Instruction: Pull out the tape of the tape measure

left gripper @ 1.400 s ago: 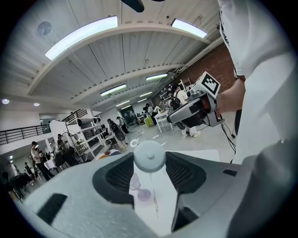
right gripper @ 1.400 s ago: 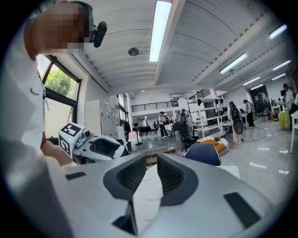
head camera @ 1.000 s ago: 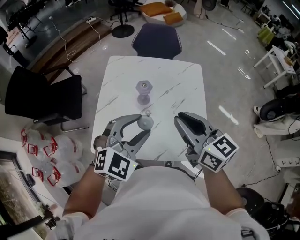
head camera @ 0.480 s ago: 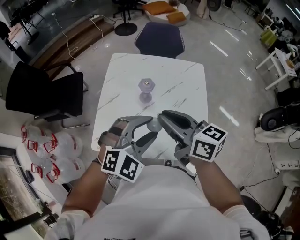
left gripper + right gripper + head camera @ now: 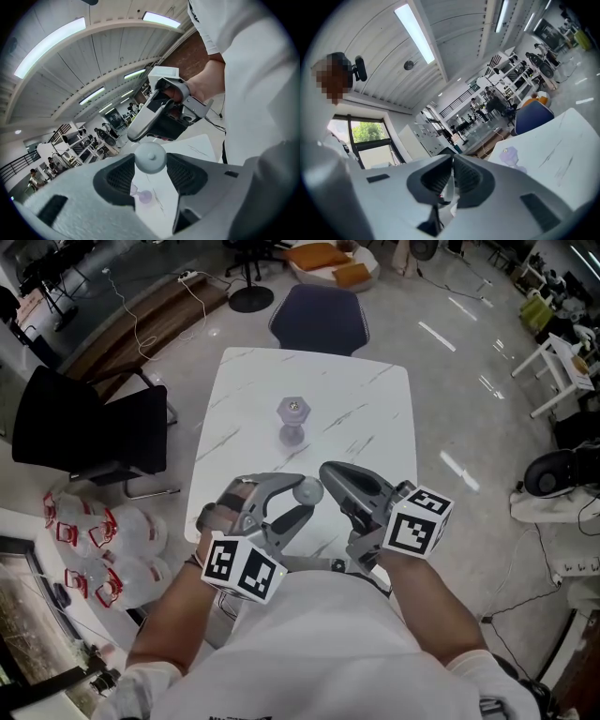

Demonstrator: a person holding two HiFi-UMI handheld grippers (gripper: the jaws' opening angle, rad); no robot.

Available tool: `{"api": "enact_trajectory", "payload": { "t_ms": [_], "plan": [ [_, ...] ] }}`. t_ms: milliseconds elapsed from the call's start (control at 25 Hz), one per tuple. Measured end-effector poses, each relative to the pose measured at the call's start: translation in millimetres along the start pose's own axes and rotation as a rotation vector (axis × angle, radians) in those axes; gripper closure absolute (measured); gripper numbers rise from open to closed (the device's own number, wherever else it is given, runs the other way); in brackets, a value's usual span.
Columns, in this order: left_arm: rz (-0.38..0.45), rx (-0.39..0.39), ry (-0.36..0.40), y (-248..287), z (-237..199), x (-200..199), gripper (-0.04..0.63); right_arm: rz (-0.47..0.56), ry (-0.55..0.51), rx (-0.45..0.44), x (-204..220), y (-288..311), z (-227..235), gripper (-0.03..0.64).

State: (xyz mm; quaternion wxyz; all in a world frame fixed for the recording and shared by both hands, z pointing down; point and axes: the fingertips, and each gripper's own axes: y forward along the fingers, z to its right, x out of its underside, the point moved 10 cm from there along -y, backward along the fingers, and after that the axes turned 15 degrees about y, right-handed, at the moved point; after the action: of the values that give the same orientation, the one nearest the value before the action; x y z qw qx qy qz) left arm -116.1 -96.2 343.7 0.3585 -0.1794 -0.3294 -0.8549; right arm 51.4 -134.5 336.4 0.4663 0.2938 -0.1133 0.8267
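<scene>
Head view, looking steeply down: a small round pale-grey tape measure (image 5: 309, 491) is held up over the near edge of a white marble-patterned table (image 5: 375, 427), close in front of the person's body. The left gripper (image 5: 151, 159) has it clamped, one ribbed pad pressing on each side of the disc, as the left gripper view shows plainly. The right gripper (image 5: 452, 164) comes in from the right with its tip right at the tape measure. In the right gripper view its jaws are closed almost together on a thin pale strip, which looks like the tape end (image 5: 449, 189), though it is too small and shadowed to be sure. No length of tape can be seen drawn out between the two tools, and they sit tight beside each other. So the task seems to be at its start: the case is secured and the end appears pinched, while the pull itself is not yet done. What is left is to draw the two tools apart so the tape runs out. Farther off, near the table's middle, stands a small lilac stemmed object (image 5: 292, 420), well apart from both tools. A blue chair (image 5: 319, 320) sits at the far side of the table.
</scene>
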Motion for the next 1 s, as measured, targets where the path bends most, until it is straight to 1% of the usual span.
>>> {"api": "enact_trajectory", "payload": {
  "t_ms": [200, 320, 440, 560, 760, 880, 1000],
  "plan": [
    [0.011, 0.012, 0.02, -1, -2, -1, 0.374, 0.074, 0.009, -0.005, -4, -9, 1, 0.597],
    [-0.009, 0.027, 0.041, -4, -2, 7, 0.374, 0.151, 0.022, 0.017, -14, -21, 6, 0.597],
    [-0.018, 0.031, 0.041, -8, -2, 16, 0.374, 0.196, 0.03, 0.04, -26, -36, 14, 0.597],
    [-0.043, 0.039, 0.07, -12, -1, 26, 0.374, 0.246, 0.025, 0.063, -36, -52, 19, 0.598],
    [-0.03, 0.049, 0.082, -20, -5, 26, 0.375, 0.274, 0.001, 0.087, -45, -67, 18, 0.598],
    [-0.058, 0.062, 0.136, -18, -2, 32, 0.374, 0.313, -0.019, 0.088, -51, -73, 16, 0.598],
    [-0.075, 0.065, 0.137, -21, -1, 37, 0.374, 0.341, -0.037, 0.079, -60, -84, 16, 0.598]
  ]
}}
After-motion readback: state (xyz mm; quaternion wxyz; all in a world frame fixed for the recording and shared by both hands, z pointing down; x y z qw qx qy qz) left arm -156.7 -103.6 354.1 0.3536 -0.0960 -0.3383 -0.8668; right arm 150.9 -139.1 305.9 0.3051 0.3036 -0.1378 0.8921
